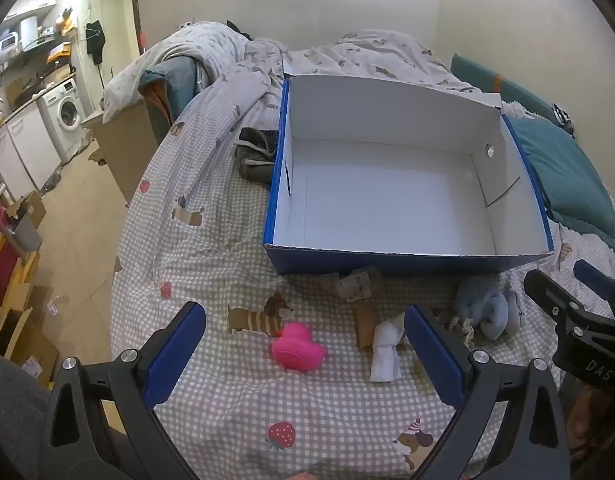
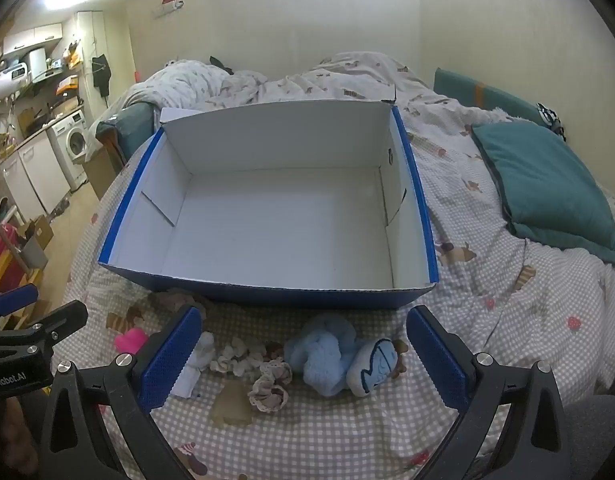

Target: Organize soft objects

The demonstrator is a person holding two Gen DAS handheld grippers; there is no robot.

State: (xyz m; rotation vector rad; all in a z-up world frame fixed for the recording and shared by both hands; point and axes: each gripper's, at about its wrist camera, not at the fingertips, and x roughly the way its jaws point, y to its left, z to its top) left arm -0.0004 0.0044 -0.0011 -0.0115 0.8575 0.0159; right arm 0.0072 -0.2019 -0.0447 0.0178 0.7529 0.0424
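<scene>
An empty blue box with a white inside (image 1: 387,200) (image 2: 275,216) stands on the bed. In front of it lie a pink rubber duck (image 1: 297,348) (image 2: 130,340), a white rolled cloth (image 1: 385,354) (image 2: 195,360), a grey-beige rolled sock (image 1: 357,284), lace scrunchies (image 2: 267,386) and a light blue plush toy (image 1: 487,312) (image 2: 327,356). My left gripper (image 1: 305,354) is open, above the duck. My right gripper (image 2: 303,354) is open, above the plush toy and scrunchies. Each gripper also shows at the edge of the other view.
A teal pillow (image 2: 547,184) lies right of the box. A dark garment (image 1: 255,152) lies left of it. Crumpled duvet (image 1: 347,56) fills the far bed. The bed's left edge drops to a floor with cardboard boxes (image 1: 31,216) and a washing machine (image 1: 65,114).
</scene>
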